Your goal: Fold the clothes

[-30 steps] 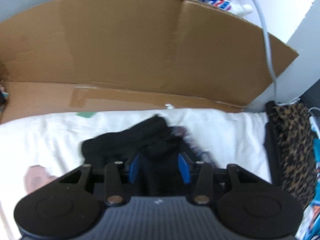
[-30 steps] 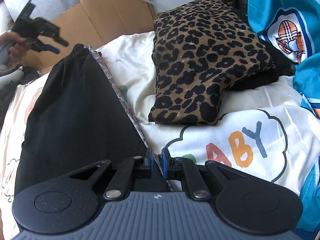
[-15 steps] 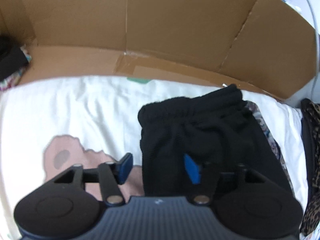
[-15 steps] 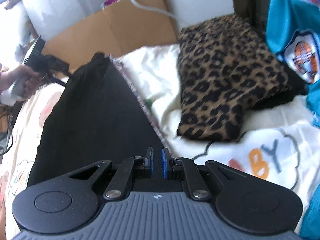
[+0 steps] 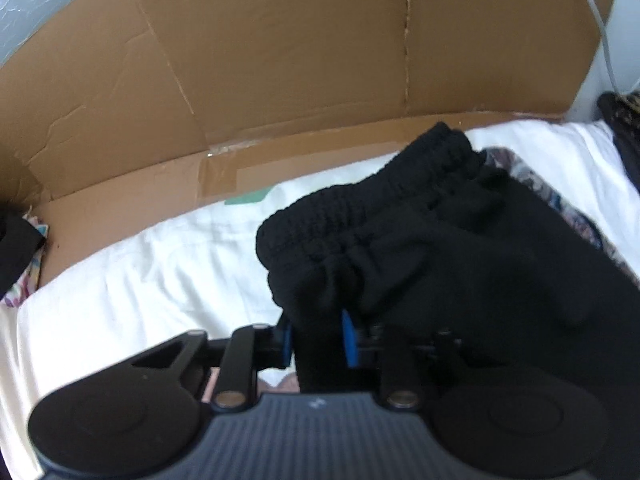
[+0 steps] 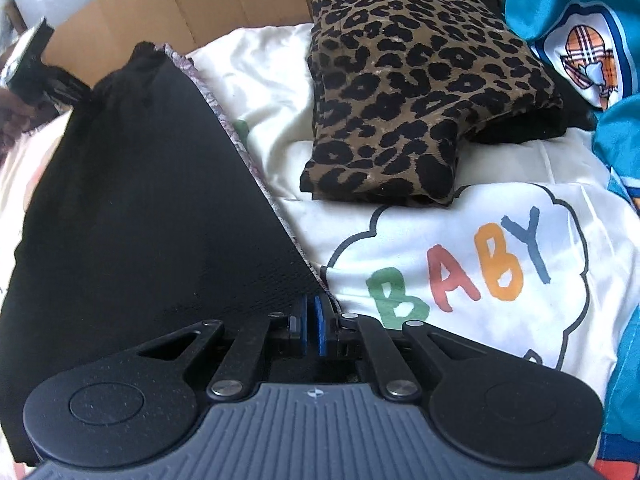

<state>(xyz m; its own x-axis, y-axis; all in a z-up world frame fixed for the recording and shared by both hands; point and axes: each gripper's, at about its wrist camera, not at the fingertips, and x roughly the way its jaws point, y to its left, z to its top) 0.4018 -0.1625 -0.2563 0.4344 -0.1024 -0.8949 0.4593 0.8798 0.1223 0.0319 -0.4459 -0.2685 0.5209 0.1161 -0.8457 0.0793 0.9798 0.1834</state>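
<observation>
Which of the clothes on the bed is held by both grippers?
The black garment: the left gripper and the right gripper each pinch it. The folded leopard-print garment lies untouched.

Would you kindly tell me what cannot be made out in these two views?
- Left wrist: the right finger of the left gripper, draped by the black garment.
- Right wrist: the patterned fabric under that garment, only its edge showing.
- Right wrist: the teal jersey, cut off by the frame.

Black elastic-waisted garment (image 5: 460, 248), perhaps shorts, lies bunched on bedding.
</observation>
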